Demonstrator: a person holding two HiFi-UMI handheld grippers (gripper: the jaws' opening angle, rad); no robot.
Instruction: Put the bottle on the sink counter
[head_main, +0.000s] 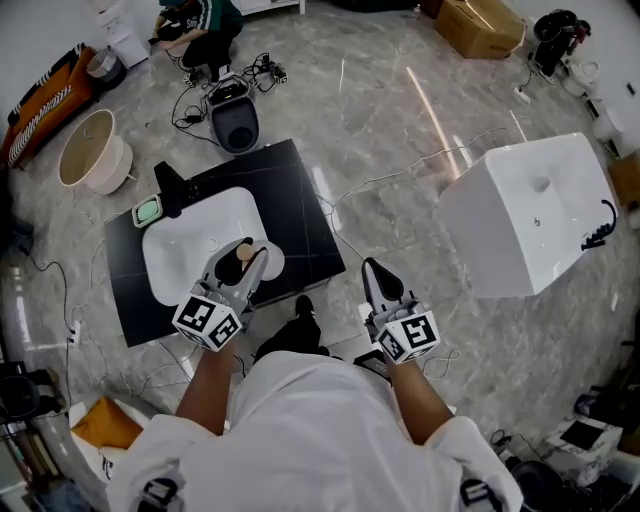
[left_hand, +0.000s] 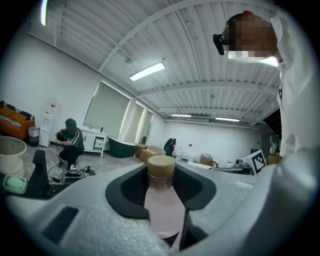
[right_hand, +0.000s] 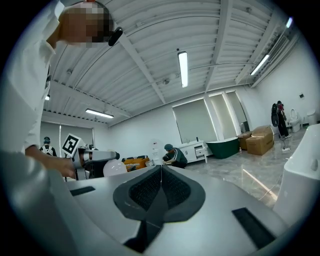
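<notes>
Pink bottle (left_hand: 162, 207) is clamped between the jaws of the left gripper (head_main: 245, 254).
Right gripper (right_hand: 160, 175) has its jaws pressed together with nothing between them. In the head view the bottle shows over the near right rim of the white basin (head_main: 185, 250); bare black sink counter (head_main: 295, 215) lies just to its right up to the edge, then open marble floor (head_main: 400, 130).

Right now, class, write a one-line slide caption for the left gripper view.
Left tool holds a pale pink, tan-capped bottle; a person crouches in the background.
</notes>
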